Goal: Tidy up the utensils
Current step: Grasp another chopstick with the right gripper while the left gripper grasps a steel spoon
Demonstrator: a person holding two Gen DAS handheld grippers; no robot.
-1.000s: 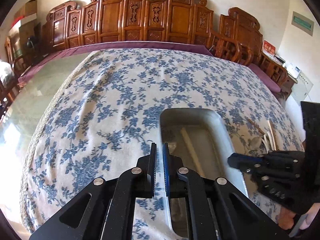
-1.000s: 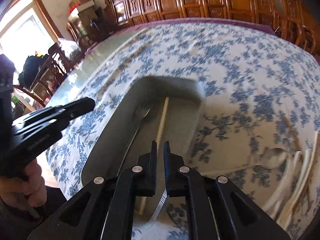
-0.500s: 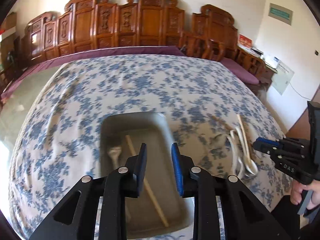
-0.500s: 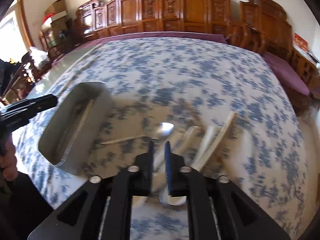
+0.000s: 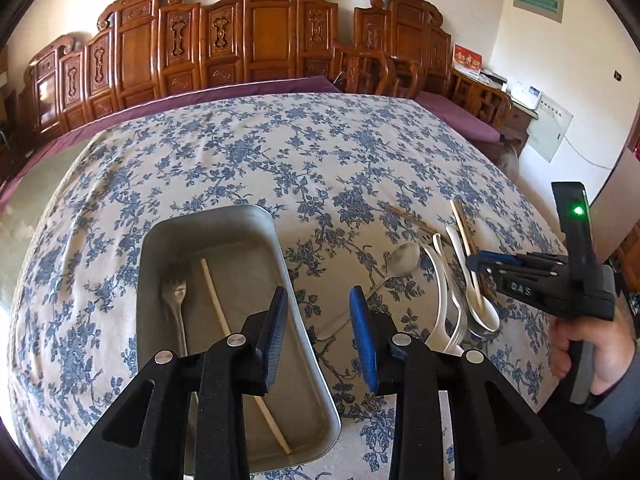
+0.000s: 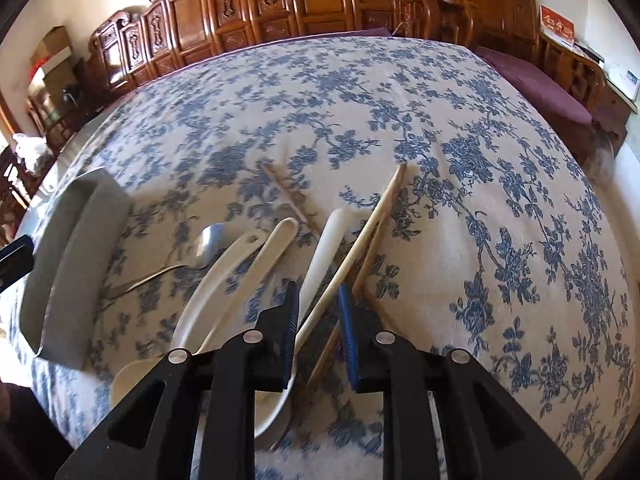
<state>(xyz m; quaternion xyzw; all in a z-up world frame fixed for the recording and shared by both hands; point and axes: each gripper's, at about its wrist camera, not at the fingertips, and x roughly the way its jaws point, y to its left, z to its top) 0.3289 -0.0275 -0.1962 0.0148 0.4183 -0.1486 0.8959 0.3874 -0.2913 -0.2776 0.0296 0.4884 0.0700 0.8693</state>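
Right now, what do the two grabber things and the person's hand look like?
Both are chunky black plastic with silver screws. The left gripper and right gripper have flat ridged blue pads on their fingers. The right one has white lettering and a green light. The person's right hand is bare, with a grey sleeve.

Left tool (image 5: pixel 318 334) agape, empty; right tool (image 6: pixel 318 332) parted, empty, angled downward.
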